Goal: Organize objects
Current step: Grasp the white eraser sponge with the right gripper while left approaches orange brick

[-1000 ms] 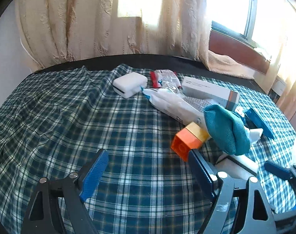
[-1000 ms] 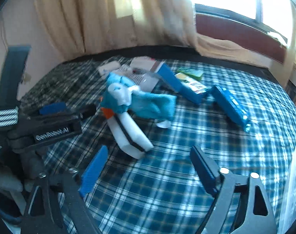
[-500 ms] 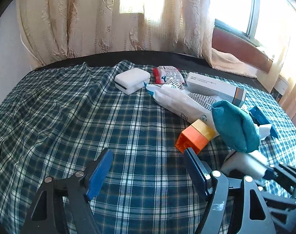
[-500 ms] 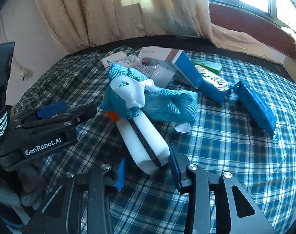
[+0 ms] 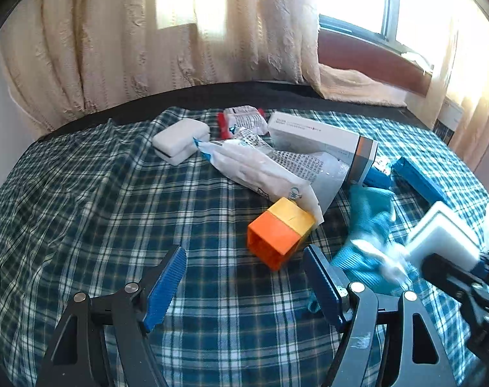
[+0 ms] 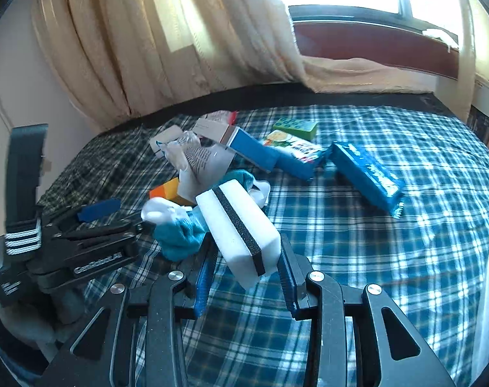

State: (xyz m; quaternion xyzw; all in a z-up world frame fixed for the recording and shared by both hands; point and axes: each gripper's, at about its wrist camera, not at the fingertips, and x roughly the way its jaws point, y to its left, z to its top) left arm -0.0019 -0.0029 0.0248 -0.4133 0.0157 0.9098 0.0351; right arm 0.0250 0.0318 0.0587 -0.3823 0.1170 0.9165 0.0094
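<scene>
Right wrist view: right gripper (image 6: 244,277) has its jaws closed in on a white sponge block (image 6: 238,232) with a black stripe along it. Block sits tilted between the blue pads (image 6: 204,277), near end gripped, far end pointing up and away. It looks lifted clear of the checked bedspread (image 6: 373,258), though contact underneath is hidden. Teal cloth (image 6: 180,235) lies bunched just beside and behind the block, possibly touching it.

Left wrist view: left gripper (image 5: 244,285) is wide open, holding nothing, low over the bedspread. Orange and yellow toy block (image 5: 280,229) lies just ahead between the line of its jaws, leaning against a white plastic packet (image 5: 260,167). Sponge block shows at the right edge, in the other gripper's hold.

Rest of the pile: white case (image 5: 181,140), long white carton (image 5: 322,138), blue packet (image 6: 367,174), green box (image 6: 296,127), all near the far side.

Step in hand, as I judge it: pick-up of the sponge block, grip made, carry not begun. No bin or set place shows. Next move calls for a clean lift so the cloth does not drag along, then a spot well apart from the clutter. The open left gripper is well placed for the toy block.
</scene>
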